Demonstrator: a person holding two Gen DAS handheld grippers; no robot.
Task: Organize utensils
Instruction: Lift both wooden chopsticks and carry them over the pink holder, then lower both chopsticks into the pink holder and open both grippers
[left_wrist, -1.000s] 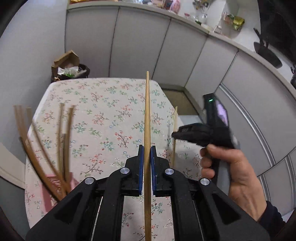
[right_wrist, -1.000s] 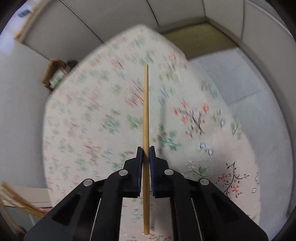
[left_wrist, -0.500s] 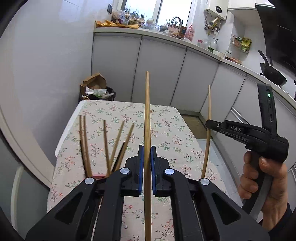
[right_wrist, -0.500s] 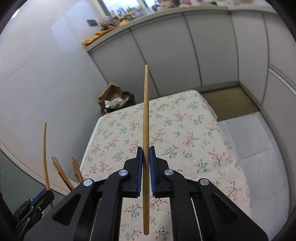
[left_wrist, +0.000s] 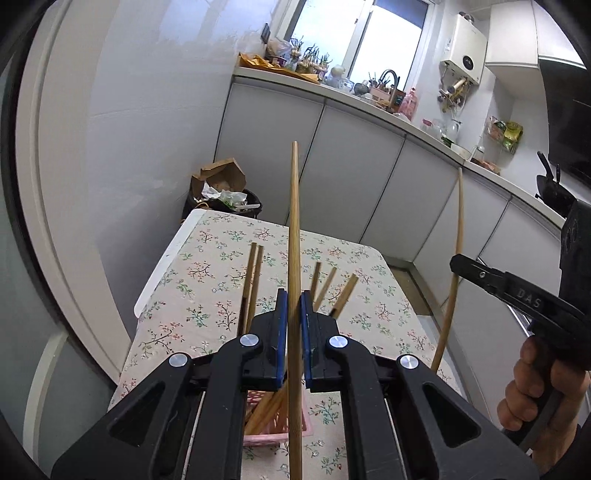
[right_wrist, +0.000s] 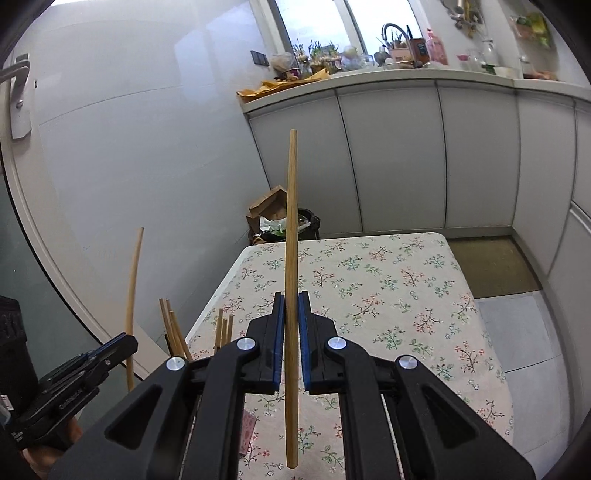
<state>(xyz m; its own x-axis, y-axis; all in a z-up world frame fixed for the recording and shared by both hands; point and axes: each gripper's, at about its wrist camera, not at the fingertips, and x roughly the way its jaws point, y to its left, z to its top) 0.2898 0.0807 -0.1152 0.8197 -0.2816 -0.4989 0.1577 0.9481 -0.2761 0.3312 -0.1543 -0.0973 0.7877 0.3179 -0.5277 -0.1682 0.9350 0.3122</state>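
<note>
My left gripper (left_wrist: 294, 306) is shut on a wooden chopstick (left_wrist: 294, 229) held upright above a pink holder (left_wrist: 275, 424) with several chopsticks (left_wrist: 253, 273) standing in it. My right gripper (right_wrist: 291, 310) is shut on another wooden chopstick (right_wrist: 291, 221), also upright. In the left wrist view the right gripper (left_wrist: 465, 266) and its chopstick (left_wrist: 456, 258) show at the right of the holder. In the right wrist view the left gripper (right_wrist: 118, 347) with its chopstick (right_wrist: 132, 295) shows at lower left, beside the holder's chopsticks (right_wrist: 173, 328).
A table with a floral cloth (left_wrist: 207, 280) (right_wrist: 388, 288) bears the holder near its front. A bin with cardboard (left_wrist: 221, 192) stands behind the table. Grey kitchen cabinets (right_wrist: 388, 155) run along the back and right. A white wall (left_wrist: 129, 147) is at left.
Both grippers have tilted upward from looking down at the table, each still holding its chopstick. The left gripper has come over the pink holder; the holder's chopsticks now sit under it.
</note>
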